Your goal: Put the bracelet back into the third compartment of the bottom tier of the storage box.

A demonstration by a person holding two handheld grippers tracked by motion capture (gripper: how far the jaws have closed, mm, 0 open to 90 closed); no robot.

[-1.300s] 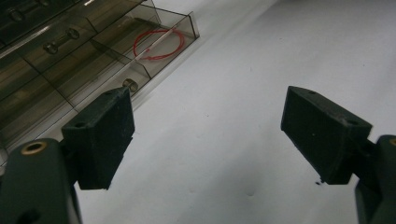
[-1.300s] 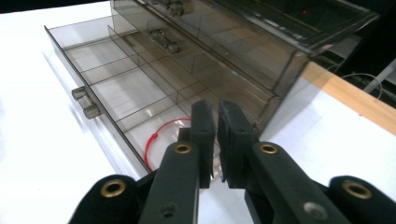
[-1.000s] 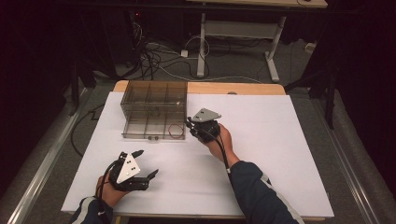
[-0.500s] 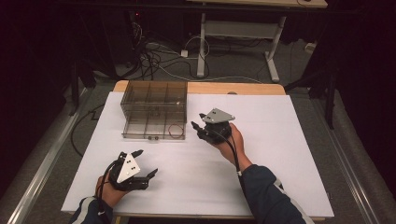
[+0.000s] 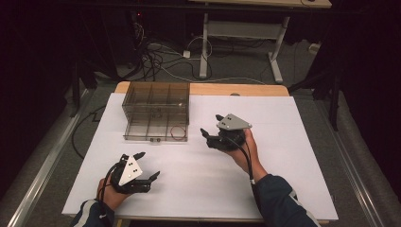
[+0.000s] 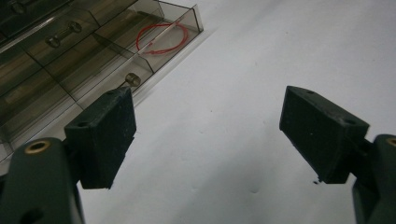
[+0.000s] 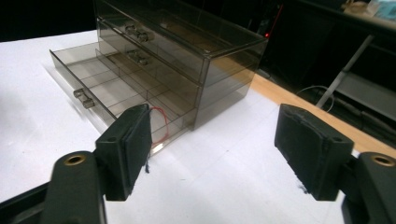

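A smoky clear drawer cabinet (image 5: 156, 97) stands at the back left of the white table (image 5: 283, 179). Its bottom drawer (image 5: 142, 130) is pulled out, and a red wire loop (image 5: 178, 132) lies in its front right compartment. My right gripper (image 5: 211, 124) hovers just right of the drawer, pointing at it. Its jaws have just been opening and nothing is between them. In the right gripper view the open jaws (image 7: 212, 140) frame the red loop (image 7: 161, 123) and the drawer (image 7: 93, 74). My left gripper (image 5: 149, 165) rests open near the front left; its view (image 6: 210, 126) shows the loop (image 6: 161, 37) ahead.
The drawer's metal knob (image 6: 132, 79) juts over the table at its front edge. A wooden table edge (image 5: 236, 89) runs behind the white surface. Cables and a desk frame (image 5: 203, 47) stand on the floor beyond.
My right gripper has drawn back to the right, away from the open drawer, and its jaws have spread apart. The left gripper has stayed put.
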